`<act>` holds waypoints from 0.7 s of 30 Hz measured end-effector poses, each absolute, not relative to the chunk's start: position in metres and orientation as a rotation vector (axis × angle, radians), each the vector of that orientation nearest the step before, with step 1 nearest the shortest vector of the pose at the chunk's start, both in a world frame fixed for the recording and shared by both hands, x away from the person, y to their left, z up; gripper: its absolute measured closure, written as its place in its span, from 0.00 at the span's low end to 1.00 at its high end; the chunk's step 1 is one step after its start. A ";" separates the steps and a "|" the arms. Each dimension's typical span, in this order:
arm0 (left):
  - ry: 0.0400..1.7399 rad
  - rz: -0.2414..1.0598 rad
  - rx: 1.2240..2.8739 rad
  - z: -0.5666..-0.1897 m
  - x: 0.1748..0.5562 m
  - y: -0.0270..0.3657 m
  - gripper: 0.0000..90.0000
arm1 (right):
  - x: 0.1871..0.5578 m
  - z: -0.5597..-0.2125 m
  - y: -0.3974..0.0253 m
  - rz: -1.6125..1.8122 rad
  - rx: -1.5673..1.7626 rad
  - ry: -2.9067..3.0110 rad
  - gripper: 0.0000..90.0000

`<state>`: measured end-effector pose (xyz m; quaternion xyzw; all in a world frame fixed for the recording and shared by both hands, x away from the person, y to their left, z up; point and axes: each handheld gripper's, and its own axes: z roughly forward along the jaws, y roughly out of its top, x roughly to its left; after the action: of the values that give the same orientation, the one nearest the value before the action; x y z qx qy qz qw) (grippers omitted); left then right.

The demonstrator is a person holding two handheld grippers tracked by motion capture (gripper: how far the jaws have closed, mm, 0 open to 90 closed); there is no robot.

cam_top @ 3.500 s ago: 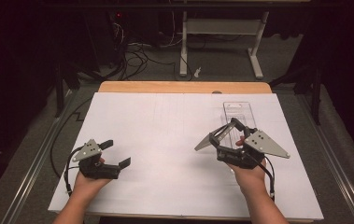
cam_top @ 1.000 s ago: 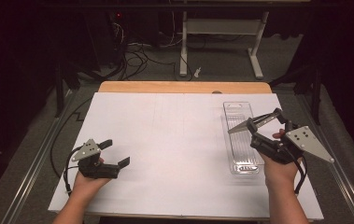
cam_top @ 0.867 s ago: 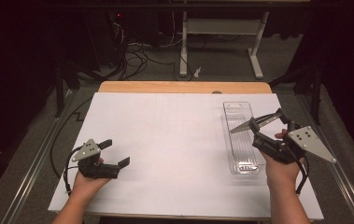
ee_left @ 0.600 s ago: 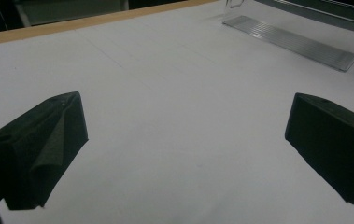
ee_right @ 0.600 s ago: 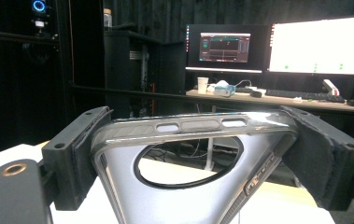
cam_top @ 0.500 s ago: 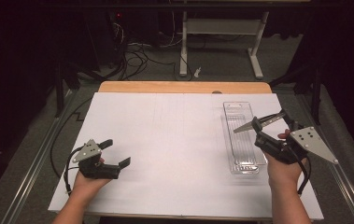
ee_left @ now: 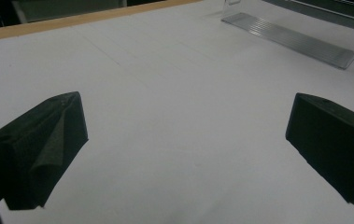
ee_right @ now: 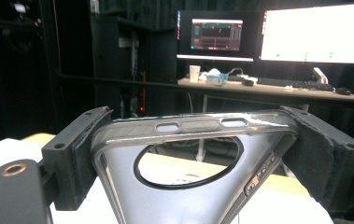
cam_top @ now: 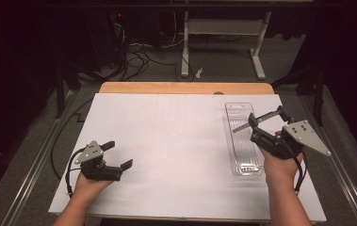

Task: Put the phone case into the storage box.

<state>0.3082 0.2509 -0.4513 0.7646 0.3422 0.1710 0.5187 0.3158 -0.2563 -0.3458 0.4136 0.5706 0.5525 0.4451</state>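
A clear-grey phone case (ee_right: 128,186) with a round cutout is clamped edge to edge between the jaws of my right gripper (ee_right: 195,135). In the high view the right gripper (cam_top: 266,117) is lifted above the table's right side, and the phone case (cam_top: 244,125) sticks out to its left over a long clear plastic tray (cam_top: 243,153). My left gripper (cam_top: 118,154) rests low at the front left, open, with nothing between its jaws. The left gripper (ee_left: 184,144) view looks across the white surface to the clear tray (ee_left: 300,37) in the distance.
A white sheet (cam_top: 166,136) covers the table, with a wooden strip (cam_top: 181,87) along the far edge. Cables (cam_top: 133,52) and a white desk frame (cam_top: 223,37) lie on the dark floor beyond. A desk with lit monitors (ee_right: 315,32) faces the right gripper.
My right gripper has carried the phone case from the table's middle to the right, over the clear tray, and slightly farther away. The left gripper has stayed still.
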 end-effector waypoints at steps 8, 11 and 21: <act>0.820 0.410 1.815 -0.450 0.307 0.256 0.00 | 0.339 -0.334 -0.244 1.307 1.065 1.428 0.15; 0.820 0.406 1.812 -0.450 0.307 0.257 0.00 | 0.343 -0.332 -0.241 1.294 1.070 1.428 0.15; 0.817 0.403 1.809 -0.449 0.307 0.257 0.00 | 0.361 -0.327 -0.234 1.241 1.095 1.436 0.15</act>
<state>0.3069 0.2565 -0.4493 0.7577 0.3420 0.1687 0.5296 0.3610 -0.2337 -0.3272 0.4445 0.5827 0.5035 0.4575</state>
